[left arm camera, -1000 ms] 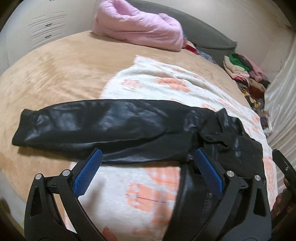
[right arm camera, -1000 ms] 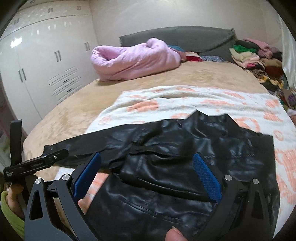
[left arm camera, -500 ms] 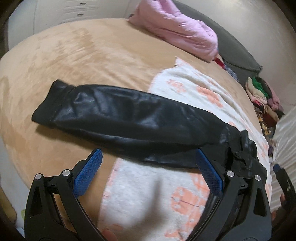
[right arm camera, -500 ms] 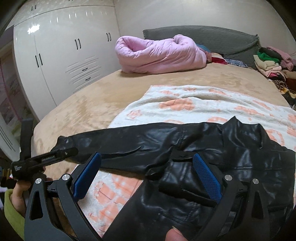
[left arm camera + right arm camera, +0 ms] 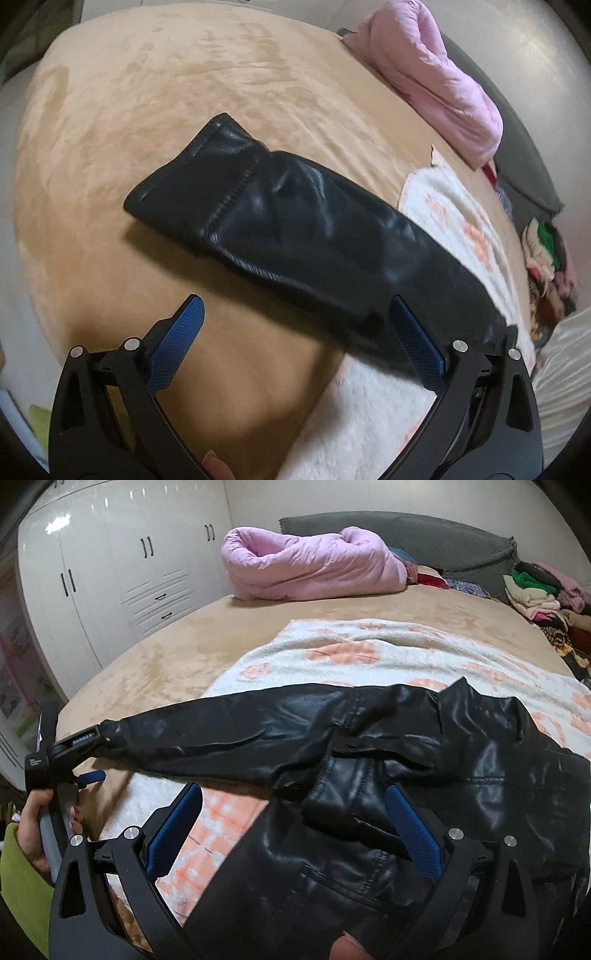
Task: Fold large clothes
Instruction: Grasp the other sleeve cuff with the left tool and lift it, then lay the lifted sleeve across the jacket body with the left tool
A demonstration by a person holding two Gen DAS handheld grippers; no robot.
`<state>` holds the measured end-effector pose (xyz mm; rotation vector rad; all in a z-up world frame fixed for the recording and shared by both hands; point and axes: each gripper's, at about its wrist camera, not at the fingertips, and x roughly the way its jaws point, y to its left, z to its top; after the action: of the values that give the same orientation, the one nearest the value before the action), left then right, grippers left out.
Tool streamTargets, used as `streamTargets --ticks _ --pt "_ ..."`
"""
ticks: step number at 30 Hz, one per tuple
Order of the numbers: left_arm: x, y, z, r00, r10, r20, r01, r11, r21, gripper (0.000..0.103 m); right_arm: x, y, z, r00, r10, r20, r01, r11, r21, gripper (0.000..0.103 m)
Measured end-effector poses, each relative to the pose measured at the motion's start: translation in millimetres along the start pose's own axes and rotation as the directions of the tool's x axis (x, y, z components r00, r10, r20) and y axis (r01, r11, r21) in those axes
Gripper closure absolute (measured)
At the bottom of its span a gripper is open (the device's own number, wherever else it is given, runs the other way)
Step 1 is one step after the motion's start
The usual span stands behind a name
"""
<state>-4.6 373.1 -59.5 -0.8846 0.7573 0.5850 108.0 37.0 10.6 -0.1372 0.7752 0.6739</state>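
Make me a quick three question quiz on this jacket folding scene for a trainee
1. True or false: the left gripper is shut on the sleeve.
2. What does the jacket body lie on: A) bare bedspread, B) patterned blanket, C) pink duvet?
3. Fill in: the sleeve's cuff rests on the tan ____.

Key: 1. False; its jaws are open, short of the sleeve. 2. B, the blanket. 3. Bedspread.
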Motion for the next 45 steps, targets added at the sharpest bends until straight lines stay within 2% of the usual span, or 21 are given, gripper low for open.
streamTargets --ticks 5,6,7,8,10,15,21,24,31,37,45 --pt "6 14 14 0.998 -0.033 0.047 0.037 0.996 -0.087 0.012 -8 -20 -4 1.0 -0.028 0.01 0.028 0.999 0.045 0.004" --pt "5 15 15 0.997 -0.031 0.066 0.037 0.995 -0.093 0.031 -10 -23 -5 0.999 -0.032 0.009 0.031 0.998 0.048 0.004" --pt "2 15 17 0.996 -0.018 0.087 0.027 0.995 -0.095 0.07 -11 -27 -6 0.999 -0.038 0.006 0.038 0.998 0.051 0.004" --pt "0 15 19 0.995 -0.004 0.104 0.014 0.995 -0.1 0.08 -12 -30 -7 0.999 -0.047 0.006 0.046 0.997 0.055 0.004" --pt "-5 14 22 0.992 -0.055 0.114 0.067 0.992 -0.106 0.094 -15 -36 -8 0.998 -0.059 0.009 0.058 0.996 0.062 0.004" --pt "-40 -10 27 0.974 -0.117 0.196 0.128 0.991 -0.042 0.1 -26 -55 -12 0.997 -0.074 0.015 0.072 0.991 0.112 0.004" --pt "-91 -61 37 0.934 -0.227 0.274 0.214 0.974 0.076 0.101 -46 -78 -14 0.995 -0.09 0.046 0.082 0.982 0.168 0.004" --pt "-109 -87 36 0.917 -0.259 0.303 0.225 0.964 0.144 0.101 -56 -91 -16 0.993 -0.103 0.061 0.088 0.976 0.201 0.004" --pt "-137 -146 18 0.889 -0.342 0.304 0.258 0.923 0.285 0.101 -81 -121 -23 0.987 -0.127 0.099 0.096 0.956 0.277 0.004" --pt "-155 -193 -4 0.87 -0.406 0.279 0.278 0.873 0.401 0.102 -105 -145 -31 0.978 -0.157 0.135 0.105 0.938 0.329 0.004" --pt "-158 -243 -35 0.861 -0.46 0.217 0.308 0.811 0.497 0.102 -132 -173 -44 0.966 -0.187 0.176 0.1 0.906 0.412 0.004"
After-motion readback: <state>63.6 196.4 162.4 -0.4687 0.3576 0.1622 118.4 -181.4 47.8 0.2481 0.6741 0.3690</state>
